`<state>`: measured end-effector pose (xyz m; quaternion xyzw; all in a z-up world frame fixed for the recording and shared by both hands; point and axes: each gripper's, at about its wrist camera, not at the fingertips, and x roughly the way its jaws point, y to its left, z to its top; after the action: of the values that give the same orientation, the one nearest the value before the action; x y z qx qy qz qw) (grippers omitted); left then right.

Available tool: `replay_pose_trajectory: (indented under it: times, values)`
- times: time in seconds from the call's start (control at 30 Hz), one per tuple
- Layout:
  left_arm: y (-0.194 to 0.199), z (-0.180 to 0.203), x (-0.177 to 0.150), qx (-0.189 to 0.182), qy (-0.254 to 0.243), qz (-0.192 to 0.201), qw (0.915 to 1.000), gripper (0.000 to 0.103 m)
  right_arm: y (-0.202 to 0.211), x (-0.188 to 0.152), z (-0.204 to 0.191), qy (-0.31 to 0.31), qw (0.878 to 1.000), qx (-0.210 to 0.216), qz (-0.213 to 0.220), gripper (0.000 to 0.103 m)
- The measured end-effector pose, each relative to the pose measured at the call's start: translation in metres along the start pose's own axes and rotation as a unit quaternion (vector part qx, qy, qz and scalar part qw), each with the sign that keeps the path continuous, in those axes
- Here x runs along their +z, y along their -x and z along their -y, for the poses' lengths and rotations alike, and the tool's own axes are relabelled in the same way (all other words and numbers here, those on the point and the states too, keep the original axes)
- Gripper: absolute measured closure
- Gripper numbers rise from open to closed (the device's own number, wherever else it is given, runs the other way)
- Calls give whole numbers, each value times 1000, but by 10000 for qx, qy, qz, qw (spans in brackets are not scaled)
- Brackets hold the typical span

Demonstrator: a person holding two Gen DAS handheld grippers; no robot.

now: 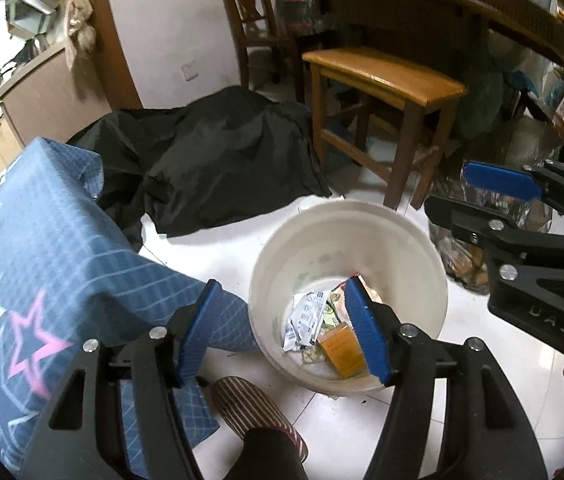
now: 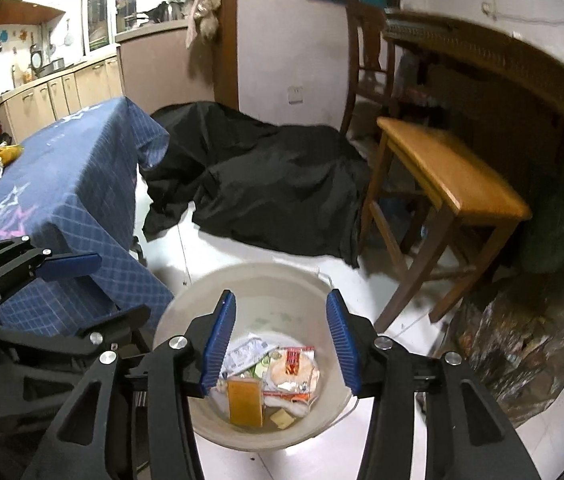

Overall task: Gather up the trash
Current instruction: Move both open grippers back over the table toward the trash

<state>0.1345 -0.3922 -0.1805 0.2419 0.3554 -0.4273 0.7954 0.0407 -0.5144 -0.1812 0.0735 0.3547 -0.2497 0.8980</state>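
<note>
A white bucket (image 1: 422, 280) stands on the floor and holds trash: an orange box (image 1: 340, 350), a white wrapper (image 1: 308, 318) and other packets. In the right wrist view the bucket (image 2: 186, 308) holds the orange box (image 2: 245, 402) and a snack packet (image 2: 292, 368). My left gripper (image 1: 282, 328) is open and empty, above the bucket's left rim. My right gripper (image 2: 280, 344) is open and empty, directly over the bucket. The right gripper also shows in the left wrist view (image 1: 478, 196). More trash (image 2: 2, 158) lies on the table's far end.
A table with a blue star-print cloth (image 1: 34, 240) is at the left. A black cloth heap (image 1: 210, 160) lies on the floor behind. A wooden stool (image 1: 386, 80) stands to the right, with bagged clutter (image 2: 514, 352) beside it. A striped slipper (image 1: 258, 416) is below.
</note>
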Motion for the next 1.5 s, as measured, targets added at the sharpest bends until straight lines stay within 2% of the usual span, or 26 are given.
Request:
replay_pose_trajectory:
  times: [0.27,0.4,0.5,0.63,0.83,0.97,1.17,1.37,1.5]
  values:
    - [47,-10,0,31,97,494,9987,41,45,29,-17,259,9987,-142,421,49]
    - [73,-22,0,97,209,797,9966,40,69,45,-35,431,9965,-139,705,42]
    - [90,-34,-2,229,306,983,9944,36,82,58,-54,570,9941,-108,917,33]
    - [105,-56,-10,417,508,1092,9918,34,96,74,-88,789,9903,94,1143,25]
    - [132,-121,-37,960,1071,1096,9835,33,99,98,-141,1084,9843,570,1268,24]
    - [147,-167,-56,1491,1459,1073,9721,33,92,112,-186,1340,9791,915,1228,23]
    - [162,-241,-90,2024,2088,891,9526,32,71,125,-257,1803,9666,1457,1090,23]
    - [183,-311,-133,2472,2730,718,9269,29,33,145,-340,2172,9493,2153,725,23]
    - [196,-360,-161,2748,3166,598,9059,26,8,159,-406,2467,9317,2617,501,23]
